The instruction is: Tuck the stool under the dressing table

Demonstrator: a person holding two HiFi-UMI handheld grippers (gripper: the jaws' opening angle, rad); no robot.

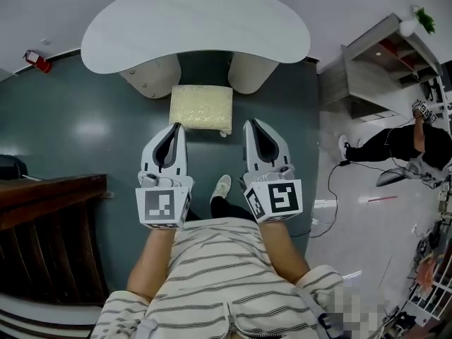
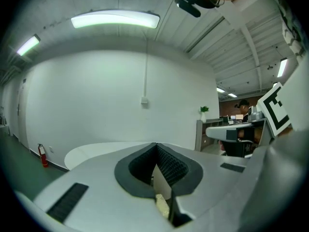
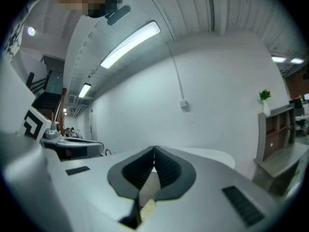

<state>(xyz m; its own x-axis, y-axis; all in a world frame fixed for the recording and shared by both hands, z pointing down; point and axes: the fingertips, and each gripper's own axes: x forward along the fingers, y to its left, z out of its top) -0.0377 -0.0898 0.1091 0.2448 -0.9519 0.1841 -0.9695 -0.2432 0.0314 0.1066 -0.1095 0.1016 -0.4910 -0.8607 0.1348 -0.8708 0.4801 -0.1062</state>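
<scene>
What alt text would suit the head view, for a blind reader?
From above: a person points a left gripper and a right gripper, both shut, at a cream-cushioned stool just in front of a white curved dressing table on a dark green floor.

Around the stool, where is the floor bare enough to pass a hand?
Bare: the green floor left of the stool, as far as the wooden railing. Crowded: between the dressing table legs, where the stool nearly fills the gap.
</scene>
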